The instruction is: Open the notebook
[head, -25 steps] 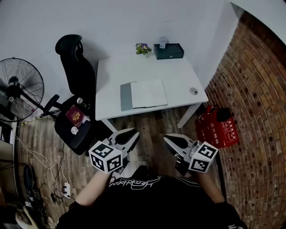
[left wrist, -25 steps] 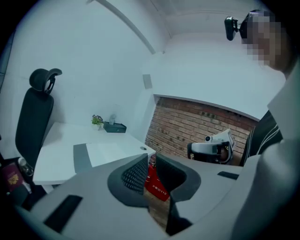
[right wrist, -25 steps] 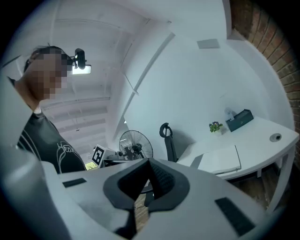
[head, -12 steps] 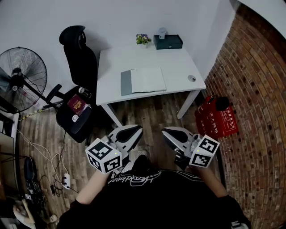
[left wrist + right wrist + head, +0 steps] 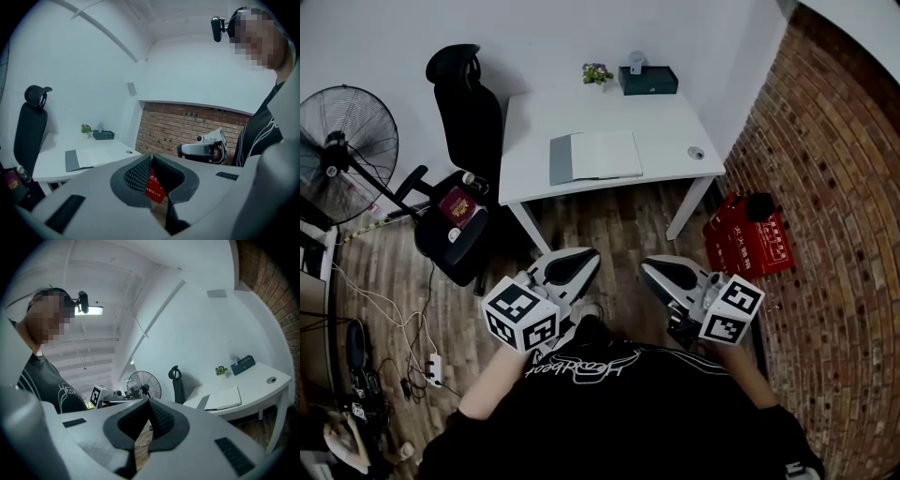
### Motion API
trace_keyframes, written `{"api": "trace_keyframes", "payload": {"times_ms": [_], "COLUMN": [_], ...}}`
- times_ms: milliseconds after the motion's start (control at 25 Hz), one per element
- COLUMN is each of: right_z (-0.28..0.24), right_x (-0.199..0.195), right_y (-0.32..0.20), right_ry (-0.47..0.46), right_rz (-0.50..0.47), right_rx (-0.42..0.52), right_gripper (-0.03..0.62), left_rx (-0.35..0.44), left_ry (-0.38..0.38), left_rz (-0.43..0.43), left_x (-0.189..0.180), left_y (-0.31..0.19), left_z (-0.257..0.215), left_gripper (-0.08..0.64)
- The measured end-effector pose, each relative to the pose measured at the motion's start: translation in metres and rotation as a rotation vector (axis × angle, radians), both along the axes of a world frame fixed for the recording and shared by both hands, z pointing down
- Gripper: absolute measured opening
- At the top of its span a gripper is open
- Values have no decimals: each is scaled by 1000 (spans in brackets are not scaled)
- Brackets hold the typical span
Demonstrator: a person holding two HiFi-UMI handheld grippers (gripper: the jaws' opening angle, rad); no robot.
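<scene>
The notebook (image 5: 595, 156) lies flat on the white desk (image 5: 656, 127), with a grey strip at its left and a white sheet to the right. It also shows far off in the left gripper view as the notebook (image 5: 89, 158) and in the right gripper view as the notebook (image 5: 225, 399). Both grippers hang over the wooden floor close to my body, well short of the desk. My left gripper (image 5: 572, 262) has its jaws together with nothing between them, and so does my right gripper (image 5: 661, 272). The left gripper (image 5: 151, 157) and right gripper (image 5: 149, 401) show tips that meet.
A black office chair (image 5: 464, 122) with a red booklet (image 5: 457, 206) on its seat stands left of the desk, a floor fan (image 5: 347, 141) beyond it. A red box (image 5: 748, 246) sits by the brick wall. A dark tissue box (image 5: 647, 80) and a small plant (image 5: 596, 73) stand at the desk's back.
The desk and notebook look smaller and farther away than before. Both grippers have drawn back from the desk together with my body.
</scene>
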State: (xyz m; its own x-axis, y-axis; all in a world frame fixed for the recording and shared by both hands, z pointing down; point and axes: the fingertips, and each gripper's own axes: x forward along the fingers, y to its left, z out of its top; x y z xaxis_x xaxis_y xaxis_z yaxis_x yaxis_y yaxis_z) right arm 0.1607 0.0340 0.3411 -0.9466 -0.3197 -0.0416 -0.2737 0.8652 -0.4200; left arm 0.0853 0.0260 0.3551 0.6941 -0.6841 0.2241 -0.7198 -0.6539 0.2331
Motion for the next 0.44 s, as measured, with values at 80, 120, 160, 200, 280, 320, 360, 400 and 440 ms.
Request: {"api": "trace_keyframes", "payload": {"times_ms": [80, 120, 160, 200, 280, 320, 360, 400, 440], "right_z": [1, 2, 3, 3, 5, 5, 5, 5, 6], "right_x": [1, 1, 2, 2, 2, 1, 1, 0, -1], "right_y": [1, 2, 2, 1, -1, -3, -5, -8, -11], "right_ry": [3, 5, 8, 10, 14, 15, 15, 16, 16], "right_rz": [-1, 0, 1, 2, 5, 7, 9, 12, 15], "right_rx": [0, -1, -1, -2, -5, -5, -4, -2, 0], "right_gripper": [-2, -2, -2, -2, -2, -2, -2, -2, -2], "left_rx": [-7, -11, -14, -18, -23, -22, -20, -18, -15], "left_ry": [1, 3, 5, 7, 10, 11, 12, 13, 13], "left_rz": [-5, -8, -11, -14, -18, -19, -20, -20, -20], "left_x": [0, 0, 0, 0, -1, -1, -2, -3, -3], "left_y": [1, 1, 1, 0, -4, -6, -8, -10, -13], "left_z": [2, 4, 5, 7, 8, 8, 8, 7, 7], "left_gripper": [43, 43, 43, 43, 43, 43, 43, 43, 43]}}
